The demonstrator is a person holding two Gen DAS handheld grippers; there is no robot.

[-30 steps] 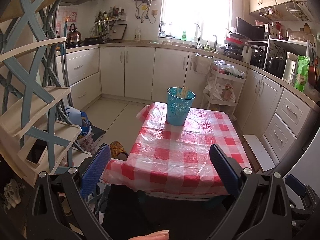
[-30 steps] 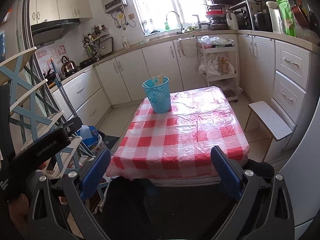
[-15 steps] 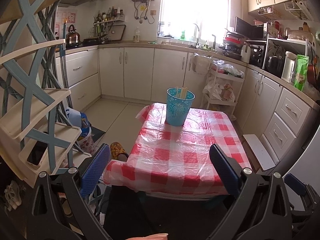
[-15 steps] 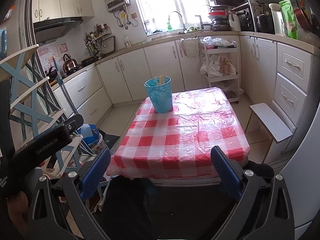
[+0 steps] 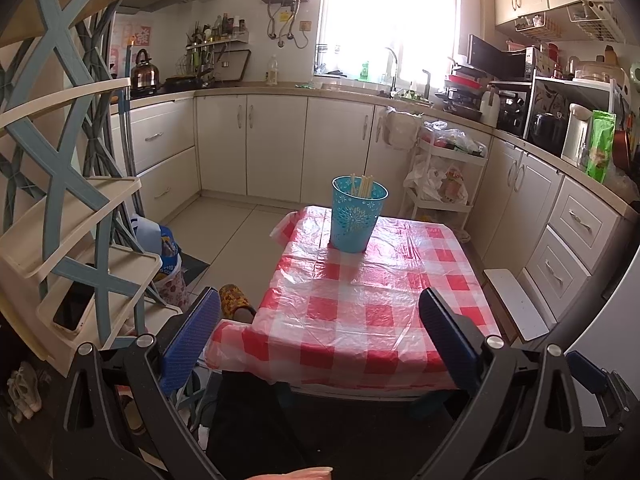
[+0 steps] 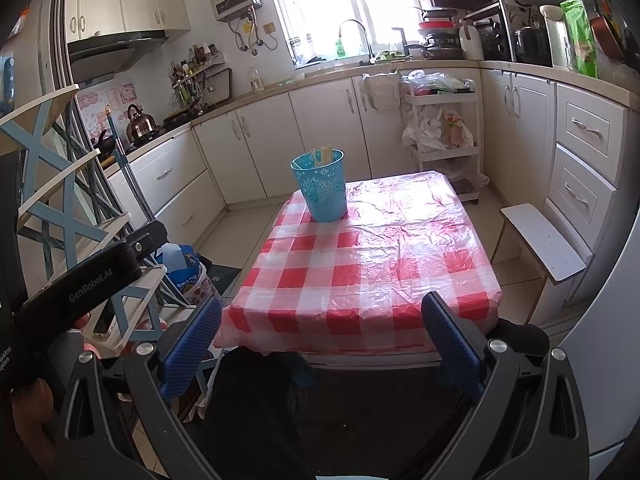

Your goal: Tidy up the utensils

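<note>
A teal plastic cup stands upright near the far left corner of the table with the red-and-white checked cloth. Several pale chopsticks stick out of its top. My left gripper is open and holds nothing, well short of the table's near edge. My right gripper is likewise open with nothing in it, back from the near edge. The left gripper's body shows at the left of the right wrist view.
A blue-and-cream tiered shelf stands close on the left, with bags on the floor by it. A white stool sits right of the table. A white trolley and cabinets line the far walls.
Both grippers have risen and pulled back slightly, so the table and cup sit a little lower in view. Both stay open with nothing in them.
</note>
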